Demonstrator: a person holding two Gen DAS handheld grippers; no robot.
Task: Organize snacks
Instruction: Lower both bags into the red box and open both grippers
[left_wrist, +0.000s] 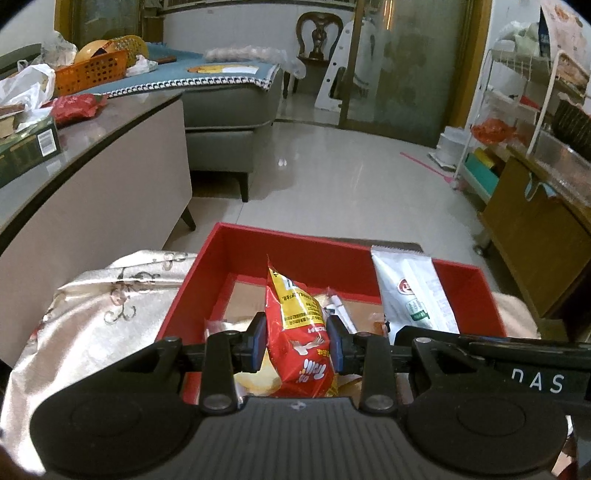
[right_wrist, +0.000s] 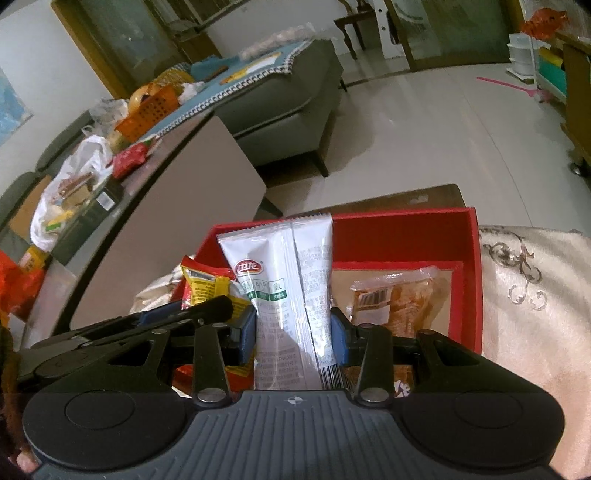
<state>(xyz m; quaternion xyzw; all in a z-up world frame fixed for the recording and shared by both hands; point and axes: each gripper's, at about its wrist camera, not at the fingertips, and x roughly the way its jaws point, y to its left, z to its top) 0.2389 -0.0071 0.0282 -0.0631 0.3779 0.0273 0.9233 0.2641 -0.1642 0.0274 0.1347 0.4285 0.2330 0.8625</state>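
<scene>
Only right view shows orange pack (right_wrist: 399, 306) in red box (right_wrist: 406, 236); both jaws clenched on packets.

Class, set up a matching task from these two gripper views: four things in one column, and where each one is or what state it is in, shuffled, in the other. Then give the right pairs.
Things
1. red snack packet
2. white packet
3. orange basket
4. clear-wrapped pastry

Place or state
A. lying on the floor of the red box
B. pinched in the left gripper
C. on the blue cloth in the background
D. pinched in the right gripper

Pairs: 1-B, 2-D, 3-C, 4-A
</scene>
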